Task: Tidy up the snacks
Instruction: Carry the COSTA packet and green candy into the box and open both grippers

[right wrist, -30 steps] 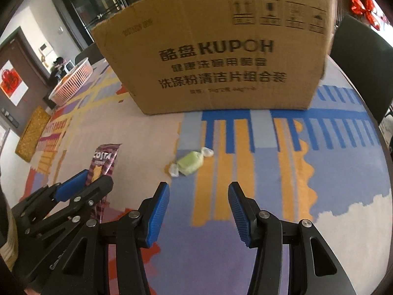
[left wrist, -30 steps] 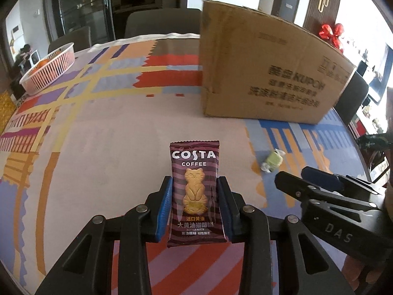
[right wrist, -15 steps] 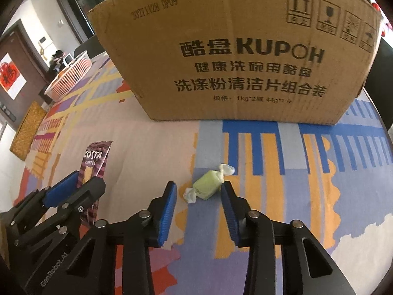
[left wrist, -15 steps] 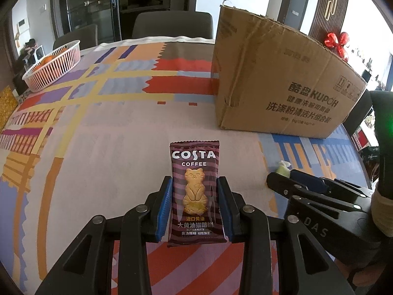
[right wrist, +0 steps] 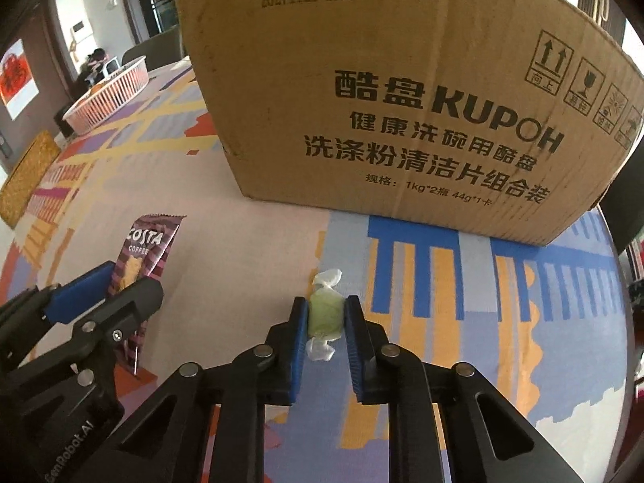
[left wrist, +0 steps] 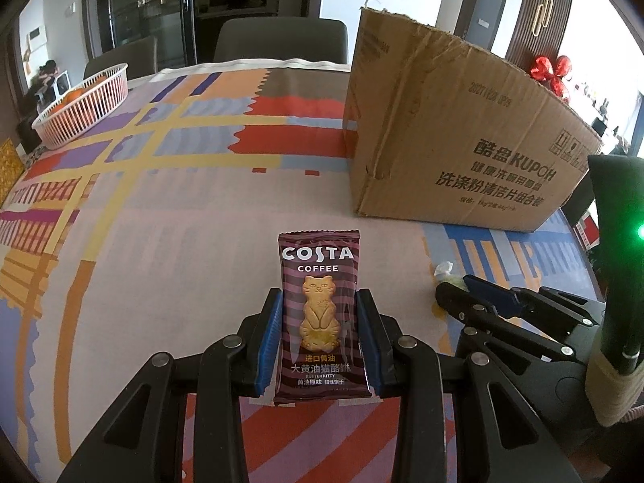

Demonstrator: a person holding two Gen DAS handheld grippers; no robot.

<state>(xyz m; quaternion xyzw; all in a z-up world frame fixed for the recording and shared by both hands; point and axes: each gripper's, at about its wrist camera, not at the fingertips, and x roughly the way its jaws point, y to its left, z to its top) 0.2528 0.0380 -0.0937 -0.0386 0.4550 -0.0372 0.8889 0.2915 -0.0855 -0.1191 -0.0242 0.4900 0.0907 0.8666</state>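
My left gripper is shut on a brown Costa Coffee biscuit packet with a cat biscuit printed on it, held upright over the patterned tablecloth. The same packet shows at the left of the right wrist view, in the left gripper. My right gripper is shut on a small pale green wrapped candy, its blue pads pressing both sides, its white twisted ends sticking out front and back. From the left wrist view the right gripper sits low at the right, hiding most of the candy.
A large brown cardboard box printed KUPOH stands just beyond both grippers, also at the right in the left wrist view. A white wire basket with oranges sits at the far left of the table. Grey chairs stand behind the table.
My right gripper moved forward onto the green candy and closed its jaws on it. The left gripper kept its hold on the biscuit packet and stayed almost still.
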